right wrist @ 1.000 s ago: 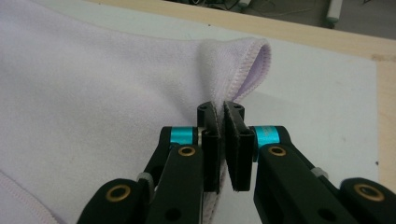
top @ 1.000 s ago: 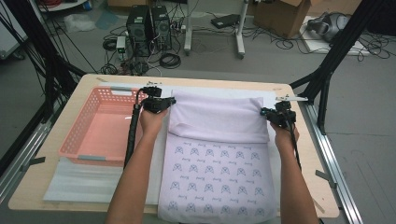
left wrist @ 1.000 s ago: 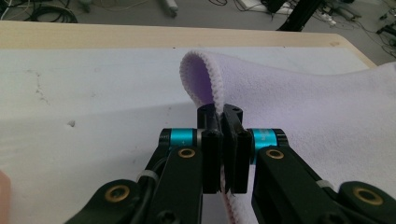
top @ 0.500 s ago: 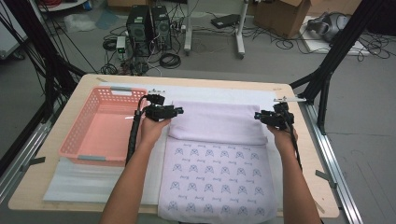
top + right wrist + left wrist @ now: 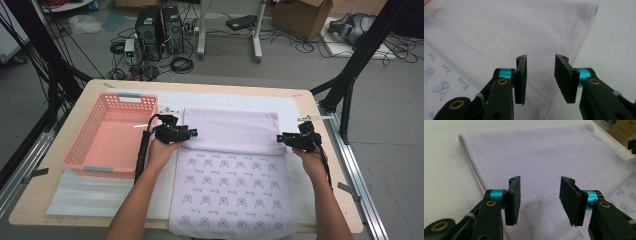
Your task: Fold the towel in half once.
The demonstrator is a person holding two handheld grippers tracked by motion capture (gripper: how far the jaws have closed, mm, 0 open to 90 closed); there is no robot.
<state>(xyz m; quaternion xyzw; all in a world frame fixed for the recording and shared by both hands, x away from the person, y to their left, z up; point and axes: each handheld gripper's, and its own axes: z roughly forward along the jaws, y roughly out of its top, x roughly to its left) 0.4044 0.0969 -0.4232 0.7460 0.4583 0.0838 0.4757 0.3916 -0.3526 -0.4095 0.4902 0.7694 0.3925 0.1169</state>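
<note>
A lilac cloth (image 5: 230,132) lies on the table with its far part folded over toward me, plain side up. The near part (image 5: 230,192) shows a small printed pattern and hangs over the front edge. My left gripper (image 5: 194,133) hovers at the left corner of the folded flap. Its jaws have just been opening and stand open (image 5: 540,180) over the hem with nothing pinched. My right gripper (image 5: 280,138) sits at the flap's right corner. Its jaws have also just been opening and are apart (image 5: 541,58) above the stitched edge (image 5: 580,42), gripping nothing.
A pink plastic basket (image 5: 100,169) stands at the left, close to my left hand. A white mat (image 5: 75,192) lies under the cloth and the basket. The wooden table's edge (image 5: 200,86) runs behind. Black frame posts (image 5: 350,75) stand at the right.
Both grippers came toward me with the cloth's corners, laying the flap down over the printed part. Both then let go and their jaws opened.
</note>
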